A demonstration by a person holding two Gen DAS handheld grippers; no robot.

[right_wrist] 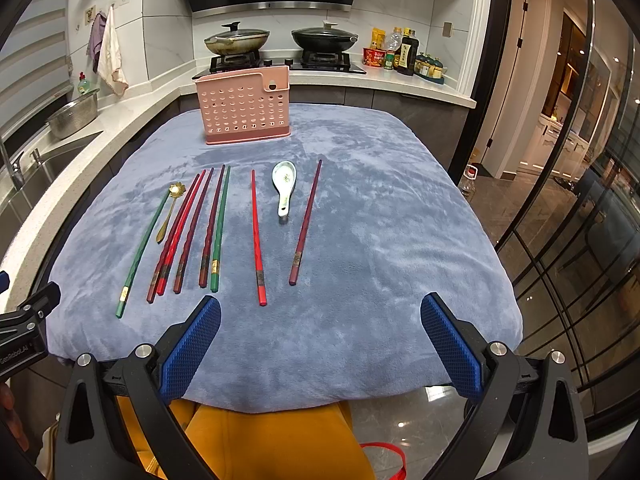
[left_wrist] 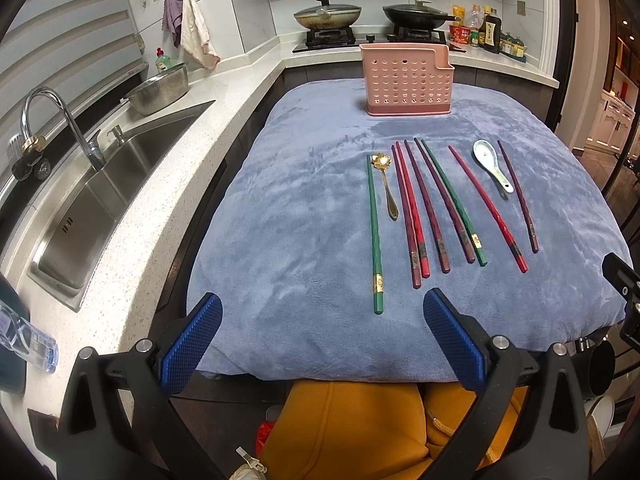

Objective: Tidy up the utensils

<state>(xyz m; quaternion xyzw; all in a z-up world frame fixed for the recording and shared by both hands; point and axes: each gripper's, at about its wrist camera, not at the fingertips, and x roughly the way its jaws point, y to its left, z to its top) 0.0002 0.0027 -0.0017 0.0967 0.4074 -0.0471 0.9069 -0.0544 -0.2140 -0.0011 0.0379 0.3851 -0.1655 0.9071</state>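
Nearest the lens in both wrist views are the blue textured pads of each gripper, and below them a person's mustard-yellow clothing (left_wrist: 360, 432). Both grippers hang over the near edge of the tabletop, which is covered by a plush grey-blue cloth (left_wrist: 280, 240). On the left gripper (left_wrist: 322, 332) the jaws stand wide apart with nothing between them; on the right gripper (right_wrist: 320, 334) the jaws are likewise spread and hold nothing.

Laid out on the cloth is a row of utensils, all pointing roughly away from the camera. At the left end lies a long green chopstick with a gold band (left_wrist: 374, 236), and just beside it a small gold metal spoon with a flower-shaped bowl (left_wrist: 386, 188). Next comes a close cluster of dark red and bright red chopsticks (left_wrist: 412, 216), two of them touching along their length, then a maroon chopstick and a second green chopstick (left_wrist: 454, 204) lying side by side. Further right, set apart, is a single bright red chopstick (right_wrist: 256, 240), then a white ceramic soup spoon (right_wrist: 284, 186) with its bowl facing up, and last a lone maroon chopstick (right_wrist: 306, 224).

Behind the row, near the far edge of the cloth, a pink perforated plastic utensil holder (left_wrist: 406, 82) stands upright, well apart from the utensils.

A steel sink (left_wrist: 100, 200) with a curved tap is set into the counter to the left.
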